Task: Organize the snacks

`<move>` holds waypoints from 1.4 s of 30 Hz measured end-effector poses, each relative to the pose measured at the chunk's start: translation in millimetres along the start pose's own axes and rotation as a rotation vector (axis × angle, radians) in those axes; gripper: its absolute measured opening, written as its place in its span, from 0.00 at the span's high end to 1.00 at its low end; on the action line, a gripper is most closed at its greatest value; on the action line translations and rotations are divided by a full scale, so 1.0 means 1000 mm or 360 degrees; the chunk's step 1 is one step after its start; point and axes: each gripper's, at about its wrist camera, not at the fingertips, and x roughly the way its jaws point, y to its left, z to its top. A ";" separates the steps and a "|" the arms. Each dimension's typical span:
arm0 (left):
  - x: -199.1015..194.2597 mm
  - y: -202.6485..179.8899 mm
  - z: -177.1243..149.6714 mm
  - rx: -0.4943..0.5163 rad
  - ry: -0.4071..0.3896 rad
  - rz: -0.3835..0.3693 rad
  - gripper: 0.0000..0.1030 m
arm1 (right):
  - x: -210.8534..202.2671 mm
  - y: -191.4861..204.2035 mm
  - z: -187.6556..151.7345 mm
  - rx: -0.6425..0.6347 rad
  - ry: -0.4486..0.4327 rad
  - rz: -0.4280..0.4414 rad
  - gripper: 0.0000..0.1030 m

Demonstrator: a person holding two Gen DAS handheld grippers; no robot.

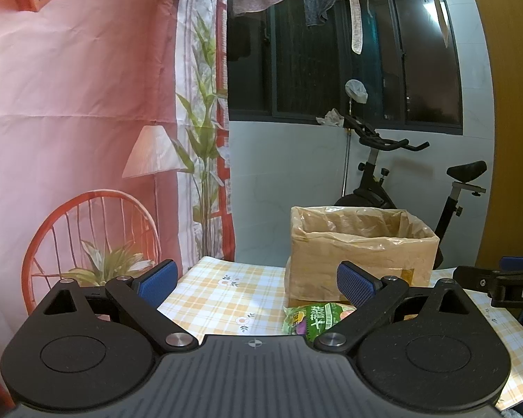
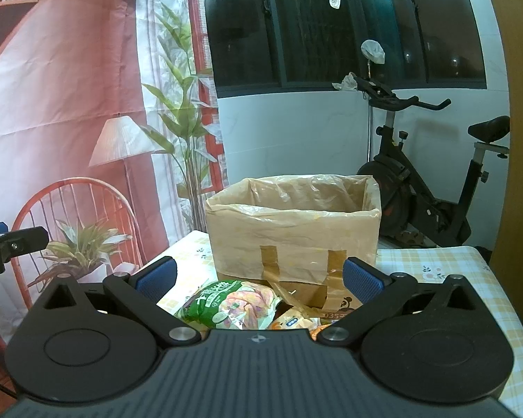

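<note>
A cardboard box (image 1: 359, 254) lined with a clear plastic bag stands on the checked tablecloth (image 1: 223, 292); the same box (image 2: 293, 240) fills the middle of the right wrist view. In front of it lies a green snack bag (image 1: 313, 318), seen closer as a green snack bag (image 2: 230, 304) with an orange packet (image 2: 293, 322) beside it. My left gripper (image 1: 256, 282) is open, above the table left of the box, nothing between its fingers. My right gripper (image 2: 258, 277) is open too, hovering just above the snacks. The inside of the box is hidden.
A printed pink backdrop (image 1: 76, 122) hangs at the left. An exercise bike (image 2: 432, 188) stands behind the table by the dark window. A wooden panel (image 1: 509, 139) is at the right. The other gripper's arm (image 1: 498, 282) shows at the right edge.
</note>
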 end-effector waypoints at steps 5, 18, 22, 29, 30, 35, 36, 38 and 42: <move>0.000 0.000 0.000 0.0000 0.0004 -0.0003 0.03 | 0.000 0.000 0.000 -0.0001 0.0002 0.0001 0.00; 0.000 0.000 -0.001 -0.0002 0.0003 -0.0003 0.03 | 0.001 -0.001 -0.001 0.0001 0.0003 0.0002 0.00; 0.000 0.000 -0.001 -0.0003 0.0004 -0.0003 0.03 | 0.001 0.000 -0.001 0.0001 0.0003 0.0002 0.00; 0.002 0.001 -0.003 -0.0021 0.0023 -0.0001 0.03 | 0.003 -0.002 -0.003 0.0009 0.0010 0.0000 0.00; 0.004 0.002 -0.004 -0.0024 0.0028 -0.0004 0.03 | 0.003 -0.003 -0.004 0.0014 0.0010 -0.0001 0.00; 0.018 0.010 -0.009 -0.0034 0.0041 -0.0019 0.03 | 0.010 -0.009 -0.009 0.0070 0.0001 0.0009 0.00; 0.024 0.012 -0.011 -0.0031 0.0050 -0.0011 0.03 | 0.012 -0.009 -0.010 0.0082 -0.0010 0.0015 0.00; 0.036 0.017 -0.015 -0.0030 0.0077 0.0018 0.03 | 0.016 -0.011 -0.015 0.0087 -0.0053 0.0029 0.00; 0.064 0.029 -0.025 -0.0091 0.0169 0.0046 0.03 | 0.023 -0.016 -0.029 0.0083 -0.0125 -0.0009 0.00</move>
